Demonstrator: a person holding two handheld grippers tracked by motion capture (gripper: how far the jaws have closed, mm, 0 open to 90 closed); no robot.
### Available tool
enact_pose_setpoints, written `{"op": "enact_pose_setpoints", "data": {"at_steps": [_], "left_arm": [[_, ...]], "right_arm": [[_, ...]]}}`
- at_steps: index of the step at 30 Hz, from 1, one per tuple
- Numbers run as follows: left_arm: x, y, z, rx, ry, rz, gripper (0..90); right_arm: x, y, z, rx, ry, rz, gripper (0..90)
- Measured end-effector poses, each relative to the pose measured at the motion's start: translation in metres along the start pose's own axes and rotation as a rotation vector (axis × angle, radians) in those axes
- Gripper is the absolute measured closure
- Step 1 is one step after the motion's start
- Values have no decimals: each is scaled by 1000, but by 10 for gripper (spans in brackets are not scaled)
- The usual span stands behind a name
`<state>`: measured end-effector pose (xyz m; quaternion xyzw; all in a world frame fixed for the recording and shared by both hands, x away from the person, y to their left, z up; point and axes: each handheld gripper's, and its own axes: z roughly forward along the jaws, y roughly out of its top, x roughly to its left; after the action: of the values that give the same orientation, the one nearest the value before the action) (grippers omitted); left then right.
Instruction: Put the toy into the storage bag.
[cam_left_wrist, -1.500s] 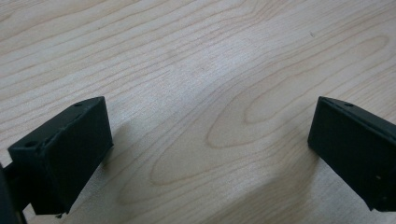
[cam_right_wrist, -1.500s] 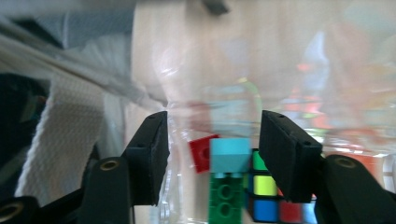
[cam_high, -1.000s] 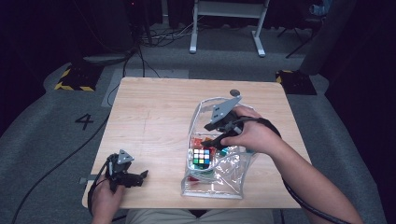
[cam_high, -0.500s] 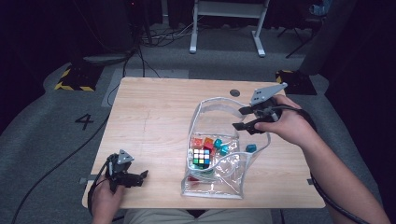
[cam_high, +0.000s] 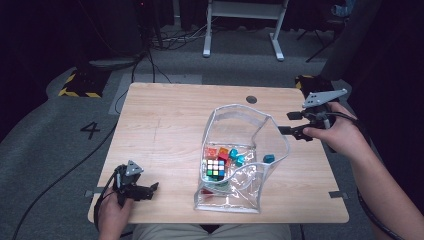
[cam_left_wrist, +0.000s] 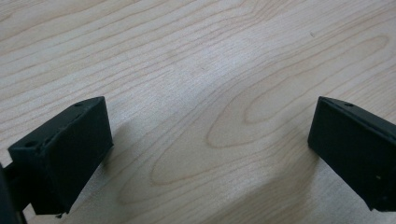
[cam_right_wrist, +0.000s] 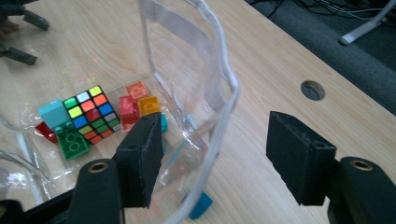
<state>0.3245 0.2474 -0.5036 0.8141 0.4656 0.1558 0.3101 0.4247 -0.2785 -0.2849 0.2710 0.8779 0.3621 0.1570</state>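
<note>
Wooden table (cam_high: 165, 130) first, broad and pale, with plenty of bare boards across the left half and along the far edge, a small round hole (cam_high: 251, 99) near the far right. Next down in size, a clear plastic pouch (cam_high: 235, 200) lying on the right half, mouth gaping wide toward the far side, rim arched up off the wood. Inside the pouch, a scrambled puzzle cube (cam_high: 215, 168) sitting roughly mid-bag, with loose toy bricks around it: red and orange ones (cam_high: 218, 152) just beyond, teal ones (cam_high: 236, 157) to the right, a green brick (cam_right_wrist: 73, 143) and a red piece (cam_right_wrist: 45, 130) close by in the right gripper view. Outside the pouch, one small blue brick (cam_high: 269, 158) on the bare wood, just beside the right rim. Right claw (cam_high: 292, 123) held above the table's right edge, jaws spread wide, gripping nothing, the pouch rim standing up between them in its own view without a clear touch on either pad. Left claw (cam_high: 151, 189) parked low at the near left corner, jaws wide apart over plain wood grain, well apart from the pouch. Near edge in front of the pouch tight, only a narrow strip of wood.
</note>
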Motion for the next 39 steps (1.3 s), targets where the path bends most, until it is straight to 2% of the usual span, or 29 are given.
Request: {"op": "enact_pose_setpoints", "data": {"at_steps": [3, 10, 15, 19, 20, 30, 39], "left_arm": [[0, 0, 0, 0, 0, 2, 0], [0, 0, 0, 0, 0, 2, 0], [0, 0, 0, -1, 2, 1, 0], [0, 0, 0, -1, 0, 1, 0], [0, 0, 0, -2, 3, 0, 0], [0, 0, 0, -4, 3, 2, 0], [0, 0, 0, 0, 1, 1, 0]], "right_arm": [[-7, -10, -7, -26, -34, 39, 381], [-21, -37, -7, -22, -89, 101, 395], [-28, -61, 11, -8, -94, 164, 400], [-31, -79, 30, 15, -87, 197, 399], [-31, -83, 33, 23, -85, 190, 399], [-17, -116, 79, 30, -35, 224, 382], [-6, -131, 106, 21, -16, 252, 372]]}}
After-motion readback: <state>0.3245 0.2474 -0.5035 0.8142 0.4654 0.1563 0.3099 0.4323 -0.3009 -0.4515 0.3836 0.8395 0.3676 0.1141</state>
